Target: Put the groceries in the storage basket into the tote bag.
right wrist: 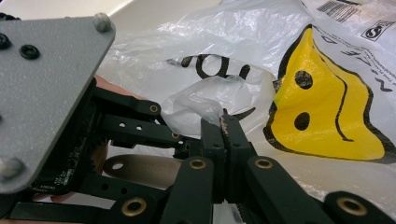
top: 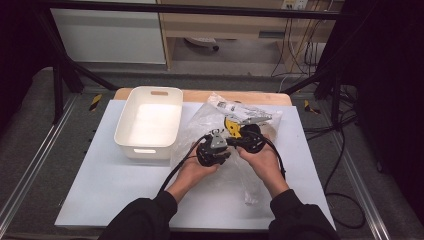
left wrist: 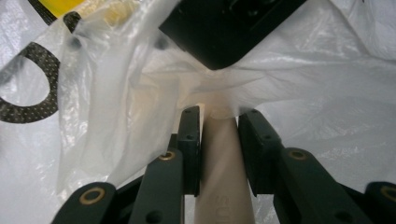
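The left tool grips a beige handle-like piece at the mouth of the thin plastic bag, which lies crumpled on the table just right of the white bin; the right tool is closed on a pinch of the bag's film. The film is flimsy, so a hard pull apart could tear it or let it slide from the pinch. The beige piece looks smooth and held near its end, so it could twist or slip free.
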The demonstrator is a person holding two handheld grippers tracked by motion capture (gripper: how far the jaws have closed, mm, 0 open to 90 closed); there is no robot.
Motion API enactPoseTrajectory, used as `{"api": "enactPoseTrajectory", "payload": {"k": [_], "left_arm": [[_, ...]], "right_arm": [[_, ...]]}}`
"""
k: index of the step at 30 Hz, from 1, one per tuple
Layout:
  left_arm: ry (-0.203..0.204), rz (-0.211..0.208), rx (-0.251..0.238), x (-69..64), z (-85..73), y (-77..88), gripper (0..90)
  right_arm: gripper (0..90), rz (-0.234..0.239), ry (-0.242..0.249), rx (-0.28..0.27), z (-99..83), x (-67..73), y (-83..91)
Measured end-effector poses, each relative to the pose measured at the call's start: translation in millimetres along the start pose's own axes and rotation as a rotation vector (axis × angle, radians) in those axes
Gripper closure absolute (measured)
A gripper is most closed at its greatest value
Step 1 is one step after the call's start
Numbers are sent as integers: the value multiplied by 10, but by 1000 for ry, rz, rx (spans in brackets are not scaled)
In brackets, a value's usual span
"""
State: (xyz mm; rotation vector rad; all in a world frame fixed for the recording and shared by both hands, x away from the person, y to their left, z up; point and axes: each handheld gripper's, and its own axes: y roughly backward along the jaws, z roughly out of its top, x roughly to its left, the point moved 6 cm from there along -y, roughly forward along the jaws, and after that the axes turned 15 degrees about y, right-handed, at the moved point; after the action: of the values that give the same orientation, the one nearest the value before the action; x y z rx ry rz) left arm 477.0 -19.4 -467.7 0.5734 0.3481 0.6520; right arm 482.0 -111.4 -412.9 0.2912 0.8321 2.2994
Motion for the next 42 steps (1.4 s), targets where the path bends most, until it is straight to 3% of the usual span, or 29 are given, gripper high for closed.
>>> {"api": "enactPoseTrajectory", "payload": {"k": [20,26,42], "left_arm": [[42,-4,-4,130,-34,-98,702],[25,5,5,138,-61,-137,703],[47,16,10,168,-100,-209,702]], "right_arm": [[900,8,-1,19,-76,-1,-41],[900,6,-3,27,-106,-9,-57],[900,7,-5,31,-117,-13,-70]]}}
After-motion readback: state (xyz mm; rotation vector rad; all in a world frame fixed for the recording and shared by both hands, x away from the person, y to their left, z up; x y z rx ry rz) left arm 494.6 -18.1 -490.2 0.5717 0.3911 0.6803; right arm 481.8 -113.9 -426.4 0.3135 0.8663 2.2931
